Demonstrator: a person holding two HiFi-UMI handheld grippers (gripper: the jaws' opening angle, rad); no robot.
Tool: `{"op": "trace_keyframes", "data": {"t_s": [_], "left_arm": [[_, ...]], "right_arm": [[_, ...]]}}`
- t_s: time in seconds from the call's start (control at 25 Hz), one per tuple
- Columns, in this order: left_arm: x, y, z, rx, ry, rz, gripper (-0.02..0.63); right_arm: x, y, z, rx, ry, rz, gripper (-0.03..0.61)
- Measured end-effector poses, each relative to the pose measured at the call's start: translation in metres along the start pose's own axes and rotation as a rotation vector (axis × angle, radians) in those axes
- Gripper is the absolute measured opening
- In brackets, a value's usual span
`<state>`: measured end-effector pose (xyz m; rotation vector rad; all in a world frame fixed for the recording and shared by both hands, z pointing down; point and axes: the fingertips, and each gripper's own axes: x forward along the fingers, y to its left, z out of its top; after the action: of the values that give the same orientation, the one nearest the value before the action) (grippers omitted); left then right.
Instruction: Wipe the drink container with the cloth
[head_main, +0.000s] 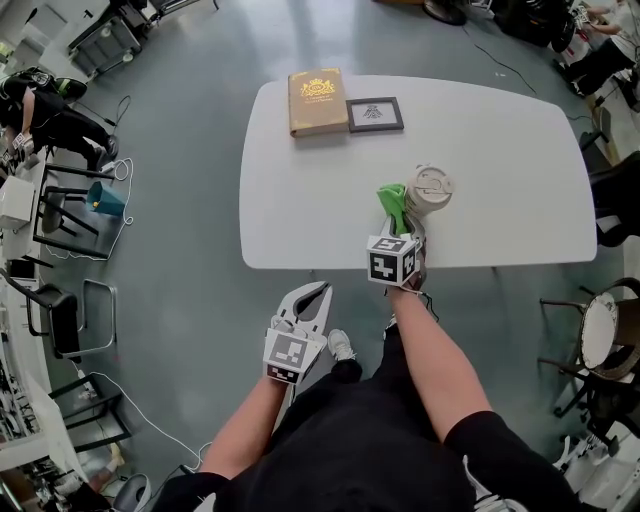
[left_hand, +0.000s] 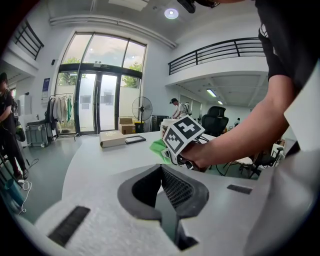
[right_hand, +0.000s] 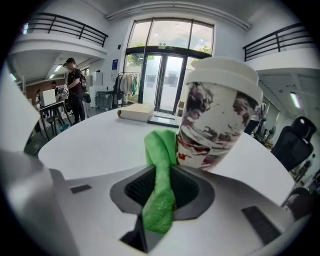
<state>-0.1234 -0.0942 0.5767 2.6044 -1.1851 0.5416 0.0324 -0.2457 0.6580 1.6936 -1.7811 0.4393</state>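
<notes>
**Drink container.** The drink container (right_hand: 218, 116), a lidded paper cup, stands upright on the white surface (head_main: 300, 205), near the edge closest to the person. Dark red-brown marks cover its wall; it cannot be told whether these are print or soiling.

**Cloth.** The green cloth (right_hand: 159, 142) is pinched in the right tongs (right_hand: 160, 175), which are clenched on it. Its free end rises out of the grip and lies against the cup's lower left side, touching it.

**Left tongs.** The left tongs (left_hand: 161, 167) are closed with nothing between them. They are held off the surface, below its near edge and well apart from the cup, which is therefore unsteadied.

**Progress.** In my judgement the cloth is secured and contact with the cup is made. Only one low patch of the wall is under the cloth; the rest of the wall and the lid show no cloth on them. Most of the wiping appears outstanding.

**Other items.** A book (head_main: 317, 100) and a framed picture (head_main: 375, 114) lie at the far edge, not involved.
</notes>
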Motion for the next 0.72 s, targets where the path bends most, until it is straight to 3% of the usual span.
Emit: {"op": "trace_keyframes", "data": {"t_s": [0.36,0.72], "left_arm": [[-0.007,0.0,-0.015,-0.023,0.025,0.028,0.009],[-0.009,-0.002,-0.01,-0.023,0.011,0.034,0.009]], "right_arm": [[0.019,0.005,-0.022,0.138,0.104,0.036,0.102],[-0.001,0.008,-0.007,0.104,0.013,0.086,0.098]]}}
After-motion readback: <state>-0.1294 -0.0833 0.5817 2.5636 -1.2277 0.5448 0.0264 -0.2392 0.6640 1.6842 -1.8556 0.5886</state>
